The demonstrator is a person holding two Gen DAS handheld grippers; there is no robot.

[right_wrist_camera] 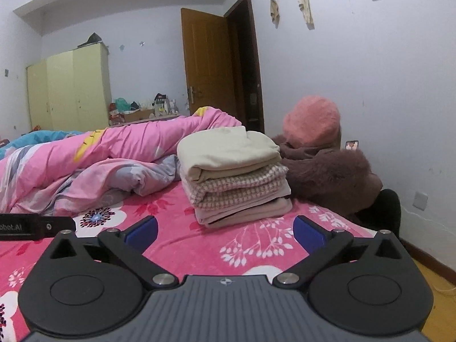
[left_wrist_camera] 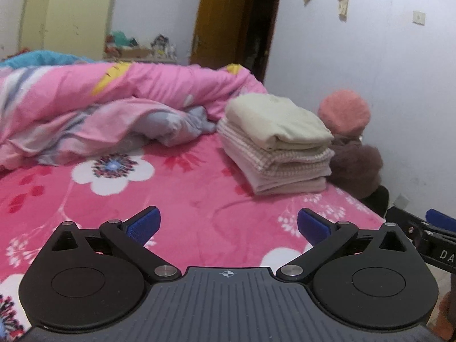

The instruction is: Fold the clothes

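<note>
Both claws are spread wide and empty. The left claw (left_wrist_camera: 228, 225) hangs over the near part of the bed (left_wrist_camera: 185, 199), its blue pads (left_wrist_camera: 144, 225) well apart with only the pink floral sheet showing between them. Same story for the right claw (right_wrist_camera: 225, 232): pads (right_wrist_camera: 142, 232) spread as far as they go, gripping no cloth. In the left wrist view the right claw pokes in at the right edge, and in the right wrist view a bit of the left claw's black body shows at the left edge, so the two sit side by side.

Past the claws, toward the far right of the bed, is the stack of folded clothes (left_wrist_camera: 275, 142). A cream piece (right_wrist_camera: 228, 151) sits on top, under it a pink and white checked one (right_wrist_camera: 236, 188), and a plain pale pink one at the bottom. The stack is fairly neat and sits near the right edge of the bed, apart from both claws.

Just left of and behind the stack is a rumpled pink quilt (left_wrist_camera: 114, 108) bunched across the far side of the bed. Right of the stack, by the wall, there's a person in a fuzzy brown coat (right_wrist_camera: 330, 176) and a pink knit hat (right_wrist_camera: 312, 122).

Further back there's a brown door (right_wrist_camera: 211, 65) standing open, and a pale yellow wardrobe (right_wrist_camera: 71, 88) at far left.
</note>
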